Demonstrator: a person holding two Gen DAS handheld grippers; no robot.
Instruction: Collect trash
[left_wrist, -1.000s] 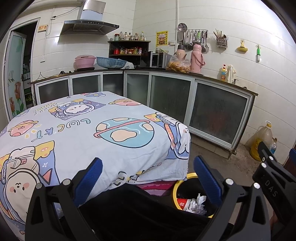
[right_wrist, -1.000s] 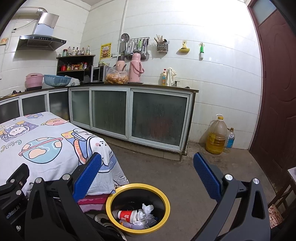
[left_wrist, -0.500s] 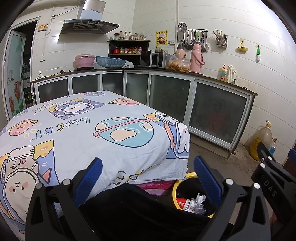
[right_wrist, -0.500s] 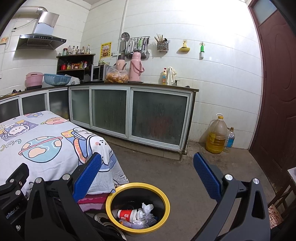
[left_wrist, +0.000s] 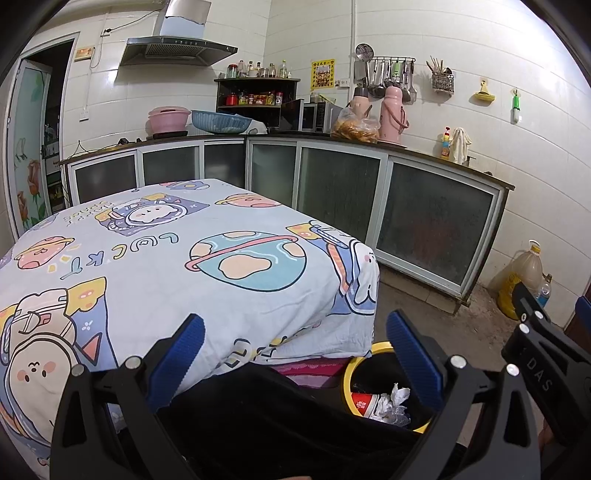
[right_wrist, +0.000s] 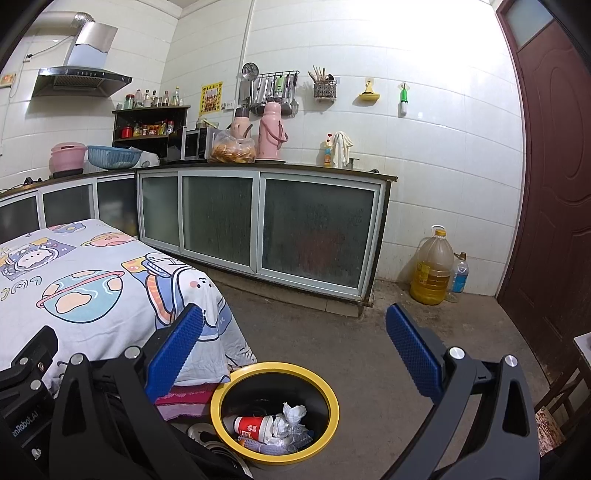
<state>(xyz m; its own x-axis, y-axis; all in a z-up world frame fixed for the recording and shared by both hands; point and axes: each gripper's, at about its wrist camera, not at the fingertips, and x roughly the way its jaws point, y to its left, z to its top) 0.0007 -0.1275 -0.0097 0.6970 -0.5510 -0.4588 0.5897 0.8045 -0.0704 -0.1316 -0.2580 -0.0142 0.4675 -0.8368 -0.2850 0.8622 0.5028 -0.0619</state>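
Observation:
A yellow-rimmed black bin (right_wrist: 274, 370) stands on the floor beside the table corner. Inside it lie a red-and-white paper cup (right_wrist: 255, 425), crumpled white paper (right_wrist: 293, 411) and clear plastic scraps. The left wrist view catches the same bin (left_wrist: 376, 348) partly behind a finger, with the cup (left_wrist: 364, 401) showing. My right gripper (right_wrist: 293, 354) hangs open above the bin with nothing between its blue pads. My left gripper (left_wrist: 295, 354) is open and empty over the table's near corner. The table (left_wrist: 155, 258) wears a cartoon space-print cloth with no trash visible on it.
Glass-front cabinets (right_wrist: 258, 225) run along the back wall under a cluttered counter. A large oil jug (right_wrist: 432, 269) and a small bottle (right_wrist: 460, 273) stand near the brown door (right_wrist: 554, 184). Bare concrete floor (right_wrist: 351, 332) stretches right of the bin.

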